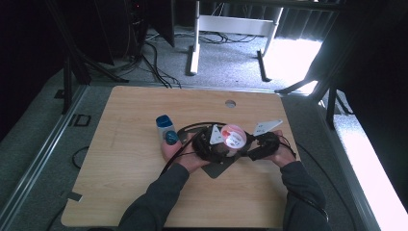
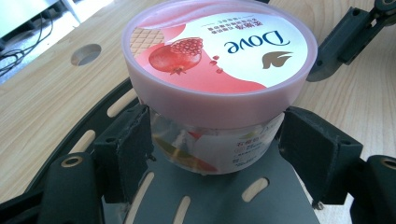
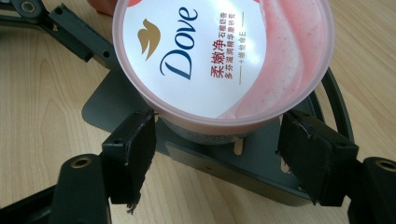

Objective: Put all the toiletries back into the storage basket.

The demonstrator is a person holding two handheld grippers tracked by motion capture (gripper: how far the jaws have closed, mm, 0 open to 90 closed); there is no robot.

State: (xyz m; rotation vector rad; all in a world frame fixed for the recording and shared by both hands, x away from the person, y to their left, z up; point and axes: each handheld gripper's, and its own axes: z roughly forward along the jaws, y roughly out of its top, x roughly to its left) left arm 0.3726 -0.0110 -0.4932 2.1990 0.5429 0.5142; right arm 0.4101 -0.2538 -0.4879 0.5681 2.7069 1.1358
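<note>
Centrally, the light wooden rectangular table (image 1: 144, 159) is carrying a dark grey metal slotted plate (image 2: 219, 196), on which the pink-lidded clear plastic Dove jar (image 2: 217, 70) is standing. Left gripper (image 2: 217, 154) is clamping the jar's clear body from nine o'clock. Right gripper (image 3: 217, 149), at three o'clock, is flanking the jar beneath the lid; I cannot tell whether it grips.

Grey carpet floor (image 1: 231, 62), sunlit patch (image 1: 293, 57)

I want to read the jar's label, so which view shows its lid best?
The right gripper view: the lid is close, with its print upright. The left gripper view shows the lid equally close but upside down. In the high view it is small and unreadable.
</note>
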